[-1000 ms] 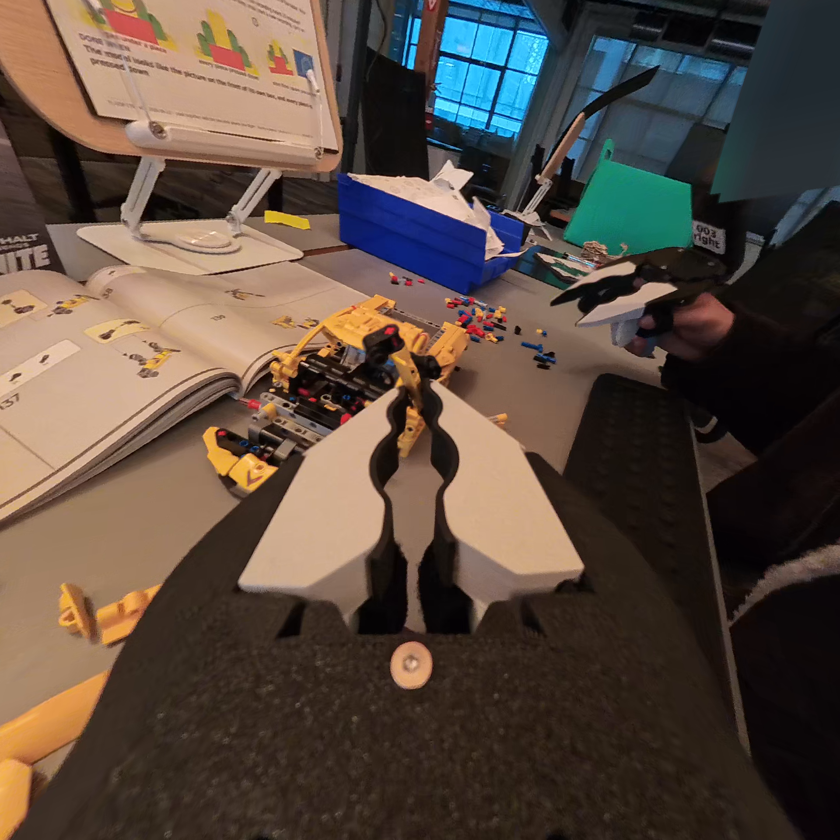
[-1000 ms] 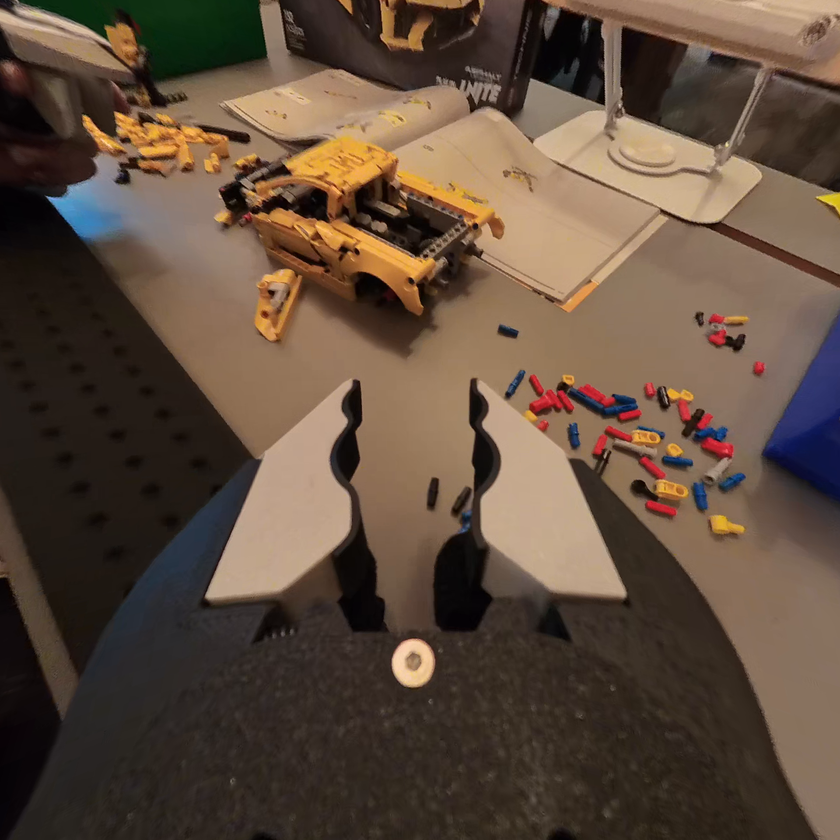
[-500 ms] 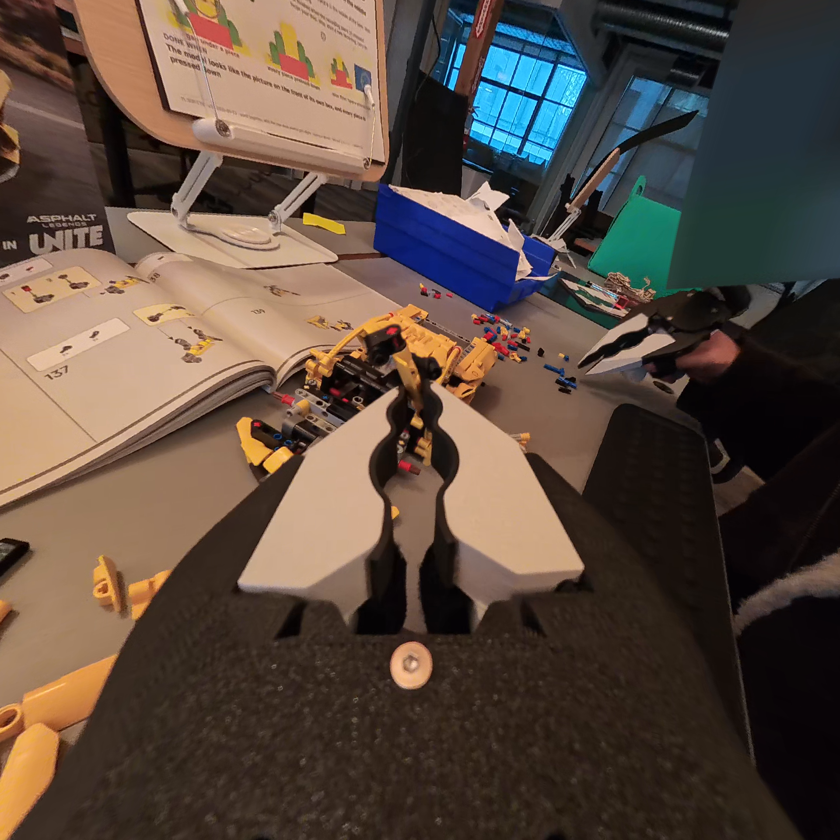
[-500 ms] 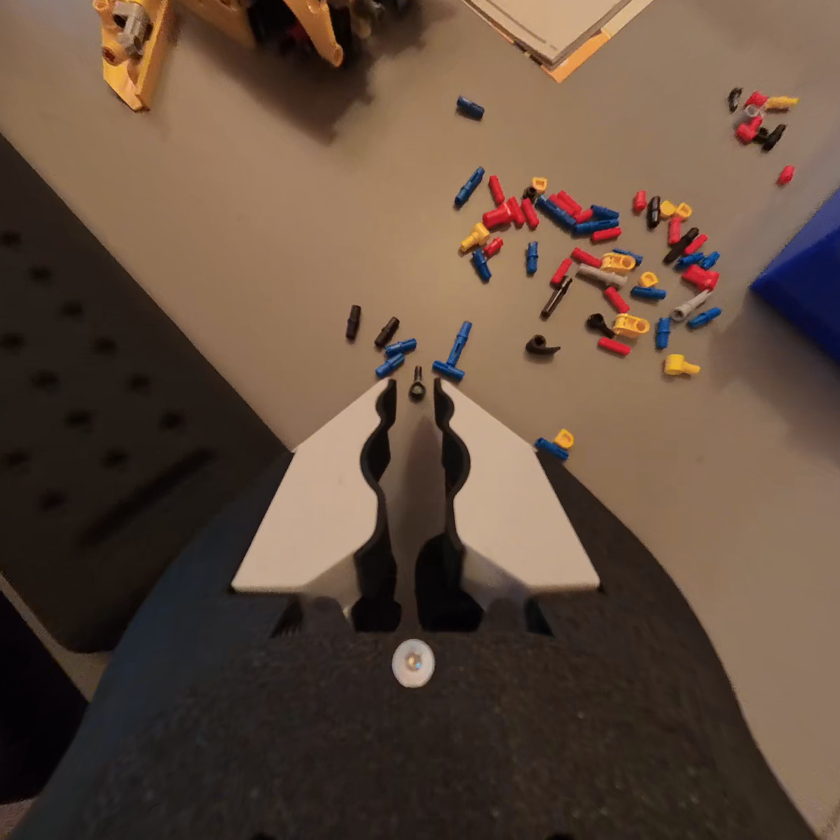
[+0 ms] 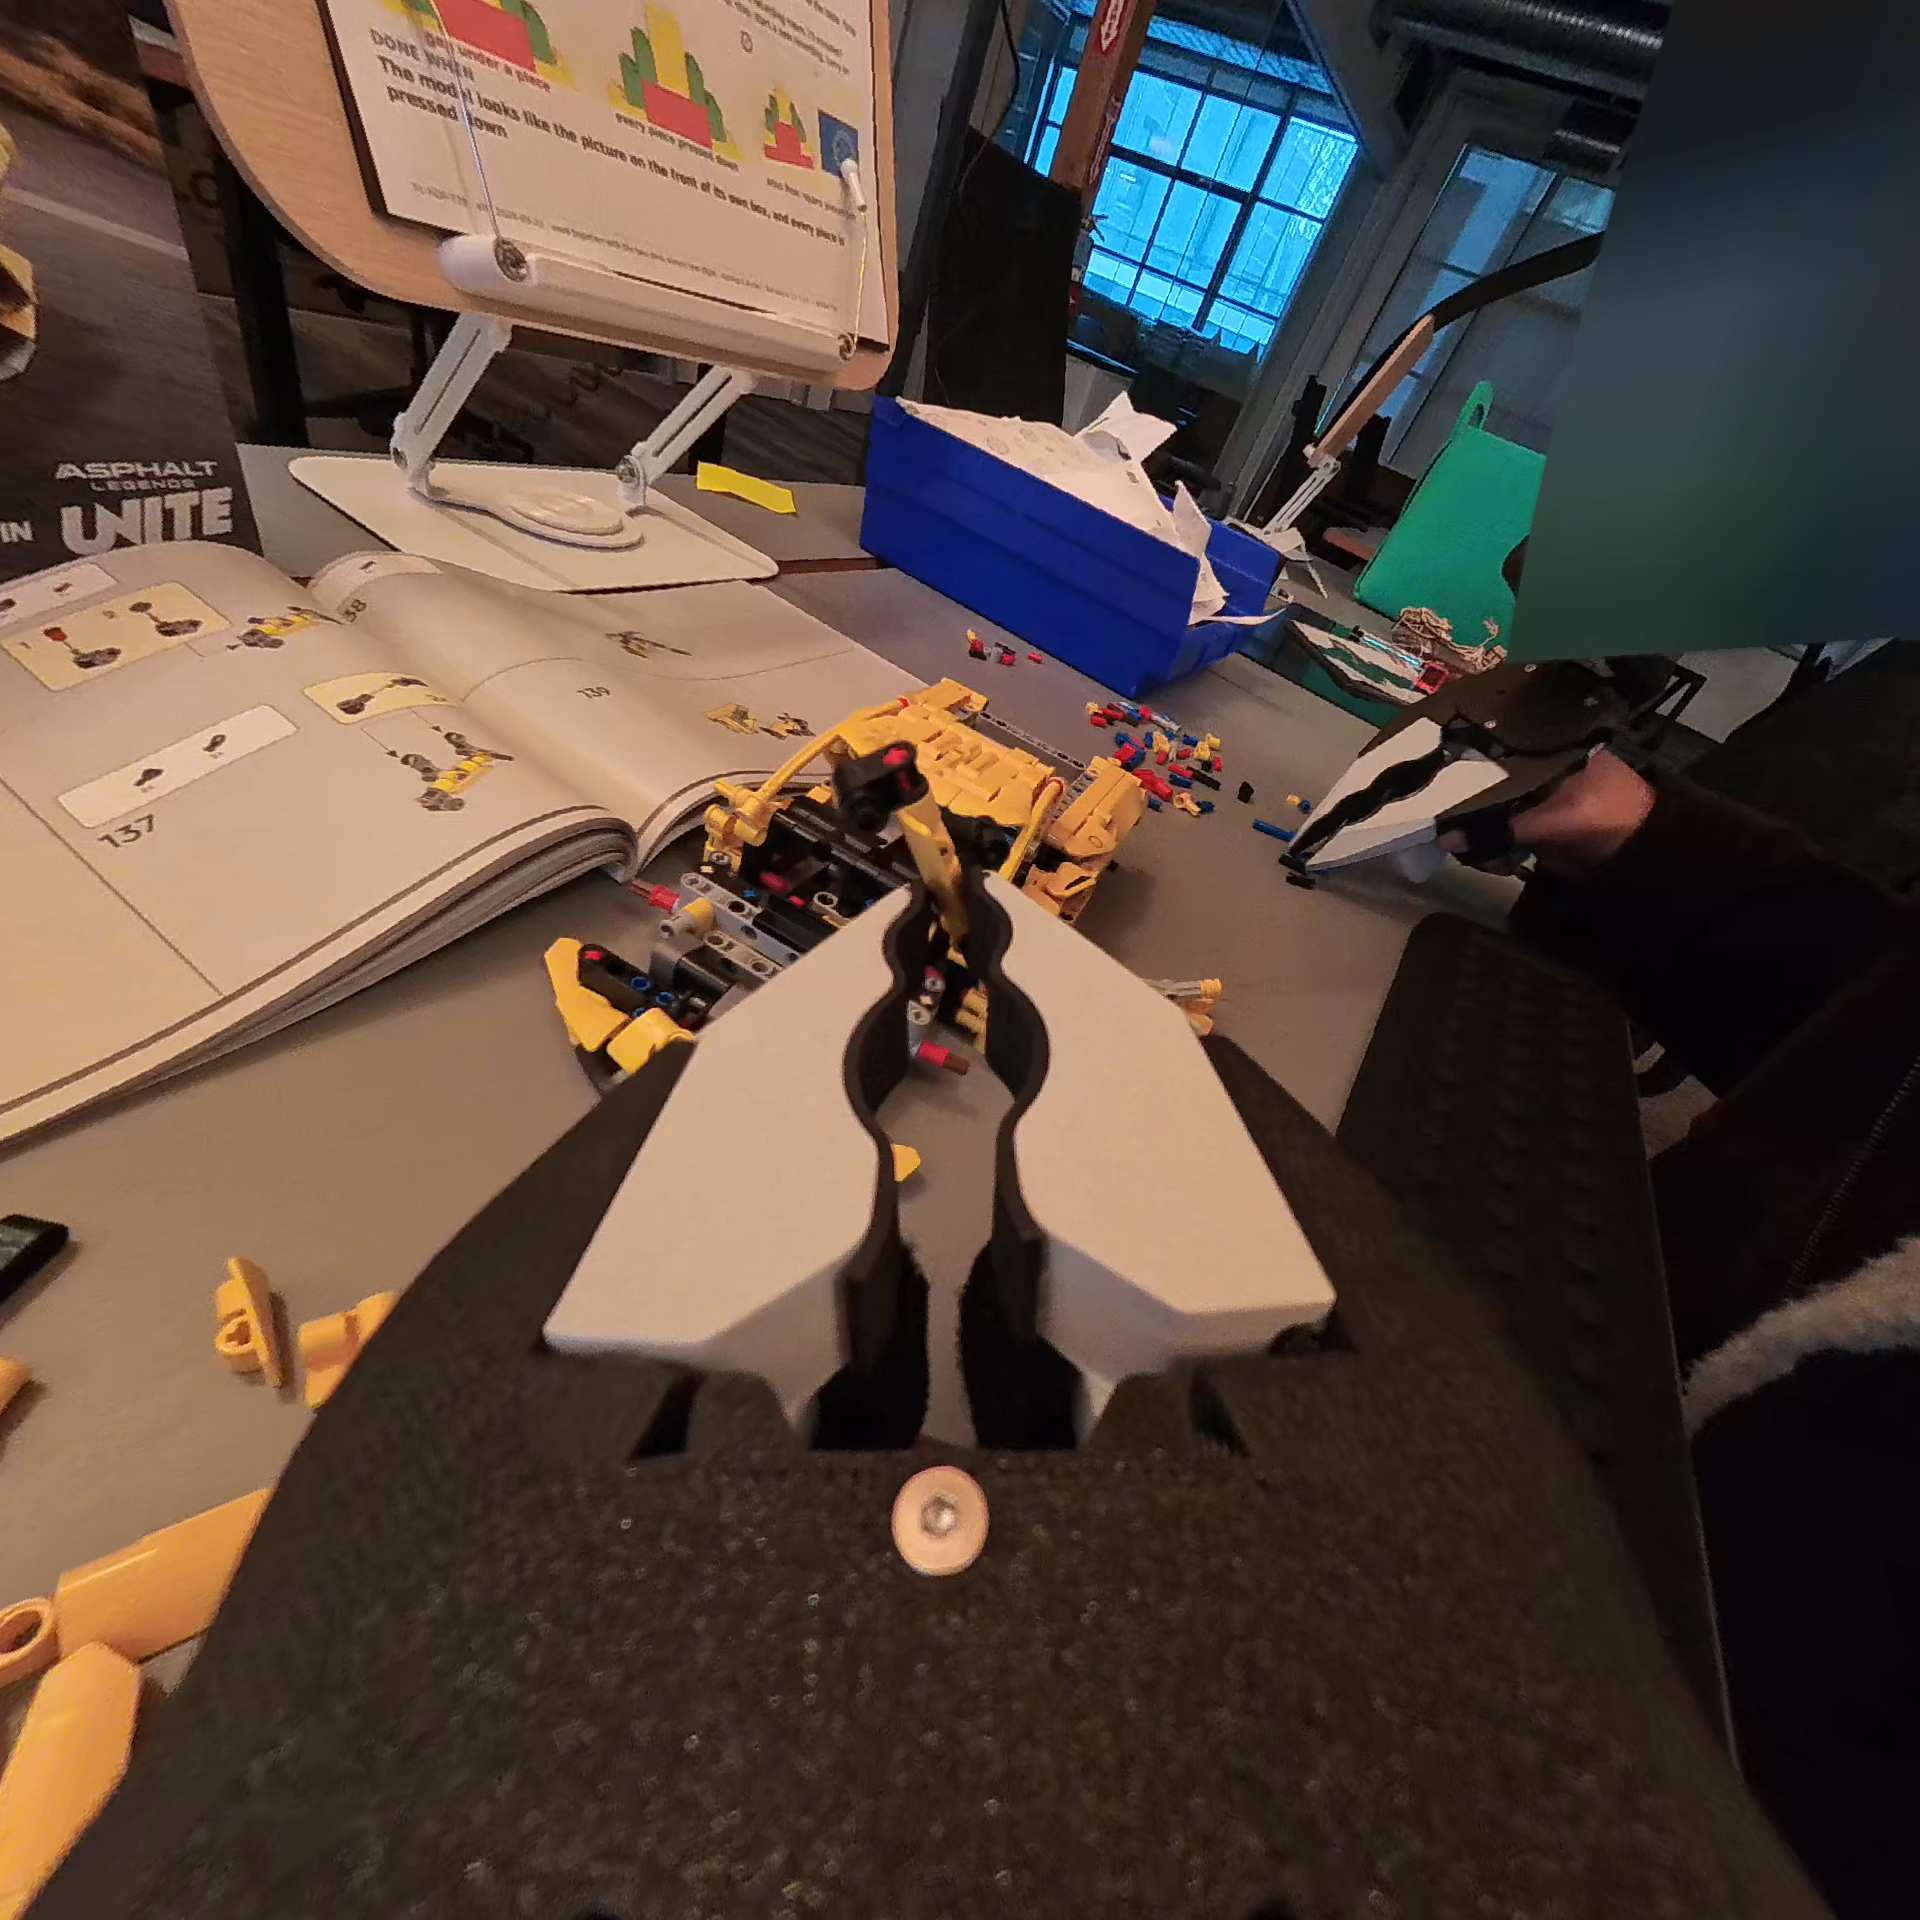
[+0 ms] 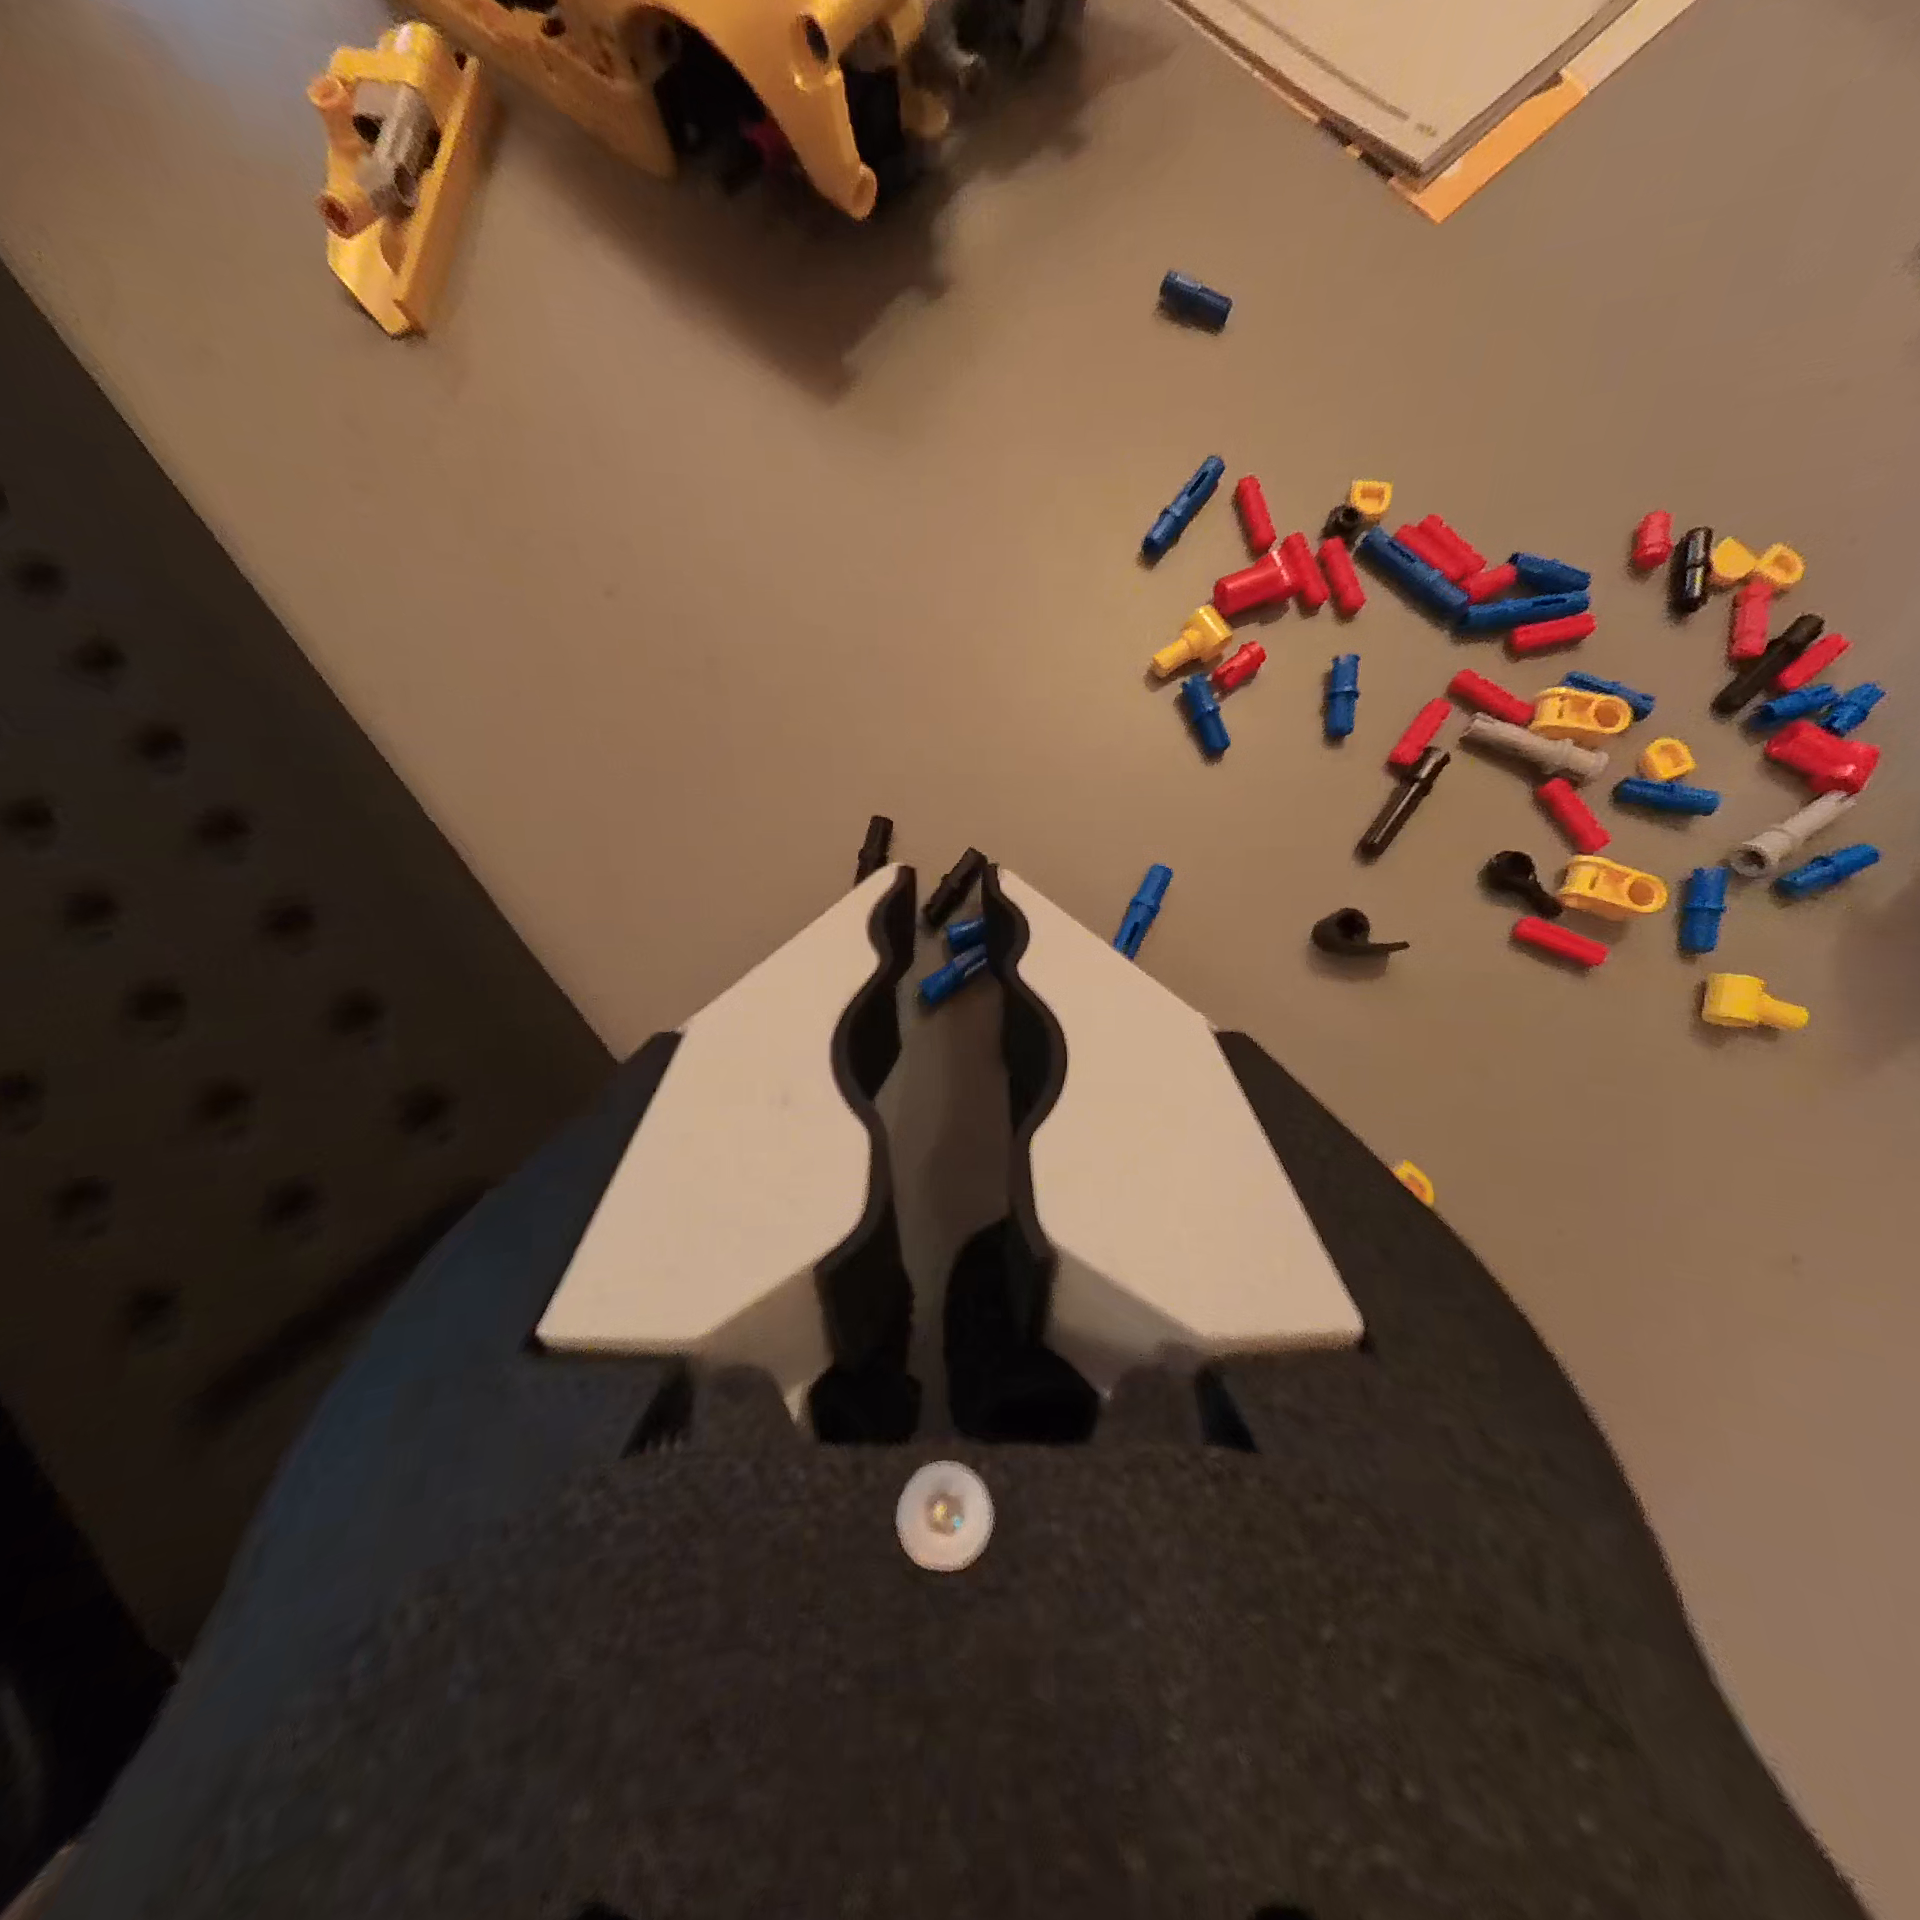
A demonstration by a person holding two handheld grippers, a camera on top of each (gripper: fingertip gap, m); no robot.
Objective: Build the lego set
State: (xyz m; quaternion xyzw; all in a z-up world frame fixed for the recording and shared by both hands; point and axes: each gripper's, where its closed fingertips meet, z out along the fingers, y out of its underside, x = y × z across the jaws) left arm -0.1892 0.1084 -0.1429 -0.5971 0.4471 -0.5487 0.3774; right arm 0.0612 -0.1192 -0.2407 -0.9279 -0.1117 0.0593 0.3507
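The yellow lego car stands mid-table beside the open manual. My left gripper is shut on a yellow sub-assembly with a black and red top, held upright just in front of the car. My right gripper is down at the table with its jaws nearly together on a small black pin. A second black pin lies just past the left fingertip, and blue pins lie under the jaws. The car's edge shows at the top. The right gripper also shows in the left wrist view.
A scatter of red, blue, yellow and black pins lies to the right. A yellow panel piece lies by the car. A black perforated mat covers the table's near side. A blue bin, a document stand and loose yellow parts are around. Left tips to right tips: about 35 cm.
My right gripper tipped down to the table, moved onto the black pins and narrowed its jaws from wide open. My left gripper kept its hold and drew back slightly.
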